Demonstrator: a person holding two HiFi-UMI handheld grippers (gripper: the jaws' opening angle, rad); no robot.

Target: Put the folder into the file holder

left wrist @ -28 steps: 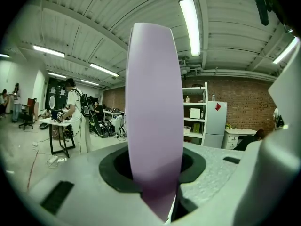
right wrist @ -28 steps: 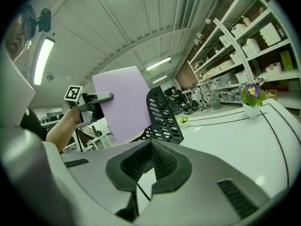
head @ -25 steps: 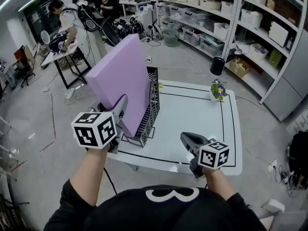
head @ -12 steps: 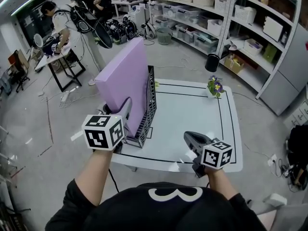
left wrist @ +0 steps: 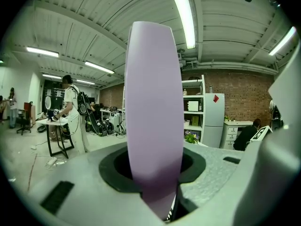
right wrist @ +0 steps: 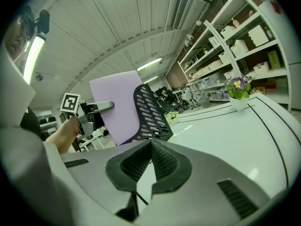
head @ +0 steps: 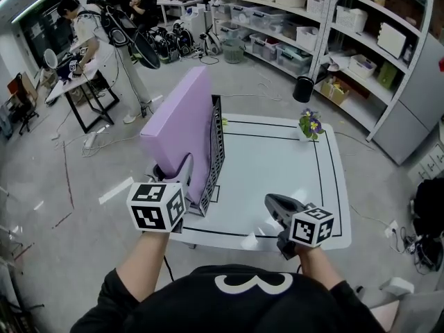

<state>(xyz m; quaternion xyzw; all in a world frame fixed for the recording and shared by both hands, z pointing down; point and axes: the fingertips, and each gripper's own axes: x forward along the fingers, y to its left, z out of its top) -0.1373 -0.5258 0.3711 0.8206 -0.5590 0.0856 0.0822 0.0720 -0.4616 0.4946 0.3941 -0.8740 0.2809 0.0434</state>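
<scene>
Head view: the lilac folder (head: 182, 134) stands on edge at the left end of the white bench (head: 277, 165), tilted a little to the left. Its lower end is down at the base of the black mesh file holder (head: 216, 151), on the left side of the holder's tall wall. The left claw (head: 186, 168) grips the folder's near edge low down. In the left gripper view the folder (left wrist: 155, 112) rises straight up between the jaws of the left claw (left wrist: 157, 192), which are partly apart and pressed on its thickness.

The right claw (head: 277, 203) is over the bench's near right part, well apart from the holder. In the right gripper view the jaws of the right claw (right wrist: 149, 147) are together with nothing between them, and the folder (right wrist: 115, 105) and file holder (right wrist: 150, 112) show beyond. A small flower pot (head: 311, 127) stands at the bench's far right.
</scene>
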